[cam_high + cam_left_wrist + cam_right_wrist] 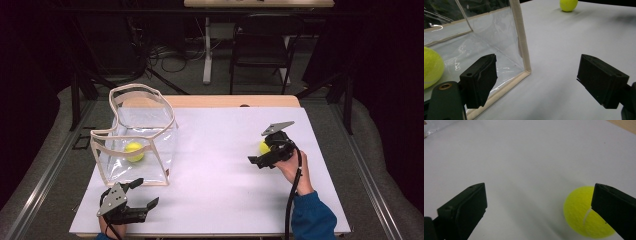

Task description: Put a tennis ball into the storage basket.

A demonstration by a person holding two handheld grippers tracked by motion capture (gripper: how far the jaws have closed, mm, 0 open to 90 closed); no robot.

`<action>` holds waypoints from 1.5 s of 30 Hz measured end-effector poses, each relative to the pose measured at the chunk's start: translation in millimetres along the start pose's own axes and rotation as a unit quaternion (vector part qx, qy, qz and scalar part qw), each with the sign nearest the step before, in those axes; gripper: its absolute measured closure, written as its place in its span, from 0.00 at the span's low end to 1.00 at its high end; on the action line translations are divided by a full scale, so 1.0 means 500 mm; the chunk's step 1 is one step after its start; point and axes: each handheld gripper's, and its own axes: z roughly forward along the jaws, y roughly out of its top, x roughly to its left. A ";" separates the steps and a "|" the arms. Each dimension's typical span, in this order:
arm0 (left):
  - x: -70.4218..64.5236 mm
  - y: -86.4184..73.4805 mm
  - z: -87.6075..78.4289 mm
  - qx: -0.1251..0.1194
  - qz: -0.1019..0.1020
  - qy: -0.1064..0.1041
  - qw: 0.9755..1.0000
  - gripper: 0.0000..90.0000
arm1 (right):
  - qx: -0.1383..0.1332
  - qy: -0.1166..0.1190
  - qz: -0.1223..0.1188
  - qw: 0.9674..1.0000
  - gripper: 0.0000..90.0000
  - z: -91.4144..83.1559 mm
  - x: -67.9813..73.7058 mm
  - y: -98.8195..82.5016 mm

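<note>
A clear plastic bag (pixel 141 131) with beige trim stands open at the table's left, with a yellow tennis ball (pixel 134 151) inside it. In the left gripper view the bag's near corner (pixel 523 52) rises between the jaws, and the ball inside (pixel 431 67) sits at the far left. My left gripper (pixel 146 192) (pixel 537 82) is open just in front of the bag, holding nothing. A second tennis ball (pixel 264 147) (pixel 568 4) (pixel 581 212) lies on the white sheet at the right. My right gripper (pixel 261 151) (pixel 536 207) hangs open just above it, one jaw overlapping the ball's edge.
A white sheet (pixel 220 170) covers the tabletop, with a strip of bare wood (pixel 235 101) at the far edge. Beyond the table stand a dark chair (pixel 260 45) and a white table leg (pixel 207 50), with cables on the floor.
</note>
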 end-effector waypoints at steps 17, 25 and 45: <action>0.000 -0.001 0.000 -0.001 -0.003 -0.002 1.000 0.18 | 0.009 -0.036 0.047 0.998 0.00 0.013 -0.066 -0.030; 0.000 -0.002 0.000 0.000 -0.004 -0.003 1.000 0.18 | 0.014 -0.039 0.072 0.997 0.00 0.031 -0.095 -0.043; 0.000 -0.002 -0.001 0.002 -0.003 -0.001 1.000 0.18 | 0.033 -0.044 0.101 0.993 0.00 0.070 -0.119 -0.052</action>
